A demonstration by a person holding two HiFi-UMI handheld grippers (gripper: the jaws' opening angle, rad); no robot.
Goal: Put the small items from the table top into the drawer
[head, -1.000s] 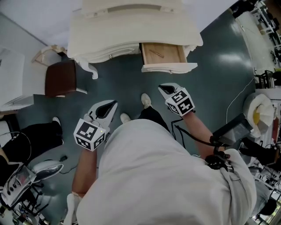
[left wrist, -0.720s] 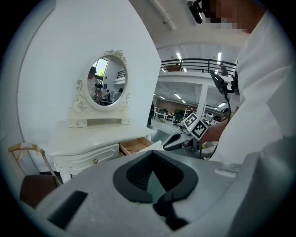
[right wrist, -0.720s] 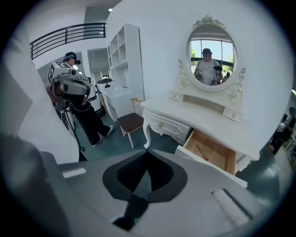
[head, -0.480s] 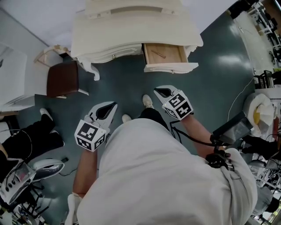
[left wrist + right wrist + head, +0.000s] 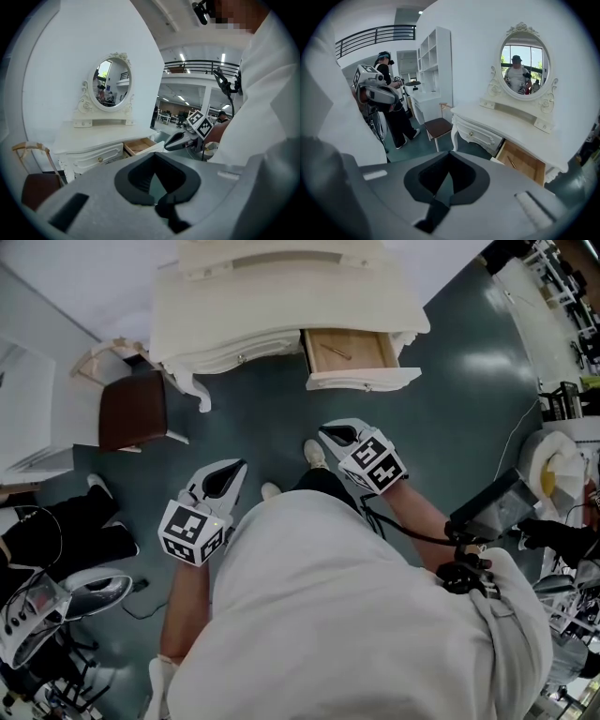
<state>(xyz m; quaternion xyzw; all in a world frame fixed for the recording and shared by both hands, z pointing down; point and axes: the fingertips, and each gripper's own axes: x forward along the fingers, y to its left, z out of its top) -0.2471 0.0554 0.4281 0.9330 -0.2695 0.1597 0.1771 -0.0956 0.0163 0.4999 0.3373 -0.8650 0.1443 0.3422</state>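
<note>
My left tongs (image 5: 236, 468) and right tongs (image 5: 328, 432) both closed, empty, well short of drawer (image 5: 362, 382). Slim stick (image 5: 335, 351) inside drawer: light, stiff, likely slippery; I'd pinch mid-length.

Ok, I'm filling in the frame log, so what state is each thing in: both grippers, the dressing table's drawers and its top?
Left gripper: shut, nothing held.
Right gripper: shut, nothing held.
Right-hand drawer: pulled open.
Slender item: lying inside that drawer.
Left-hand drawer: closed.
Dressing table top: no small items visible.
</note>
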